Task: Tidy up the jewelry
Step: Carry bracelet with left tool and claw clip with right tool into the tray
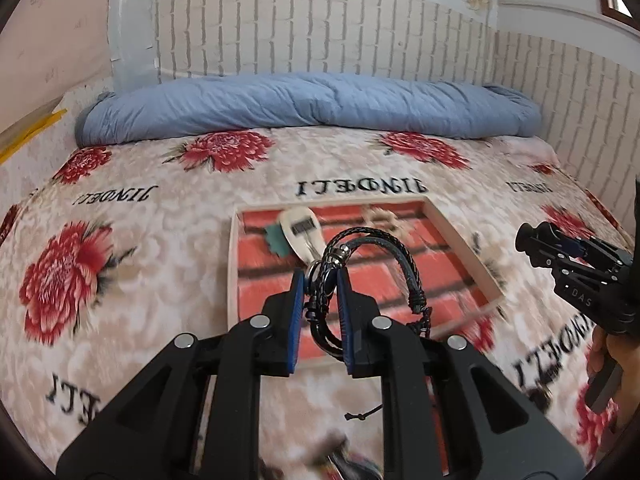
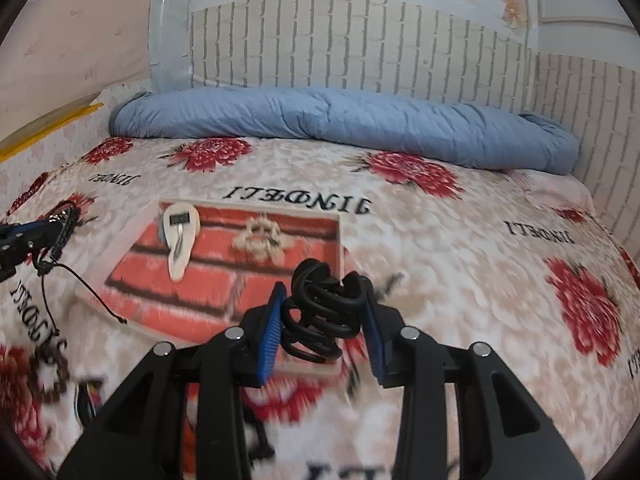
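Landmark: the shallow tray (image 1: 460, 240) with a red brick-pattern floor, lying on the flowered bedspread (image 1: 120, 208).

Left gripper (image 1: 320, 276) hung above the near half of the tray, its blue pads clamped tight on a black braided bracelet (image 1: 384, 240). The bracelet's loop arched up and over toward the tray's right side; thin cords trailed down below the fingers.

Right gripper (image 2: 322, 300) was over the tray's near right corner, jaws partly closed and pinching a black hair claw clip (image 2: 320, 312) between the pads. The clip's curved prongs stuck out above and below the fingers.

Inside the tray, toward its far left corner, lay a white oval card (image 2: 180, 236) carrying a small dark piece; detail too blurred to read. Toward the far middle of the tray sat a cream claw clip (image 2: 262, 240).

Beyond the tray, along the brick-pattern wall, a rolled blue quilt (image 1: 304, 104).
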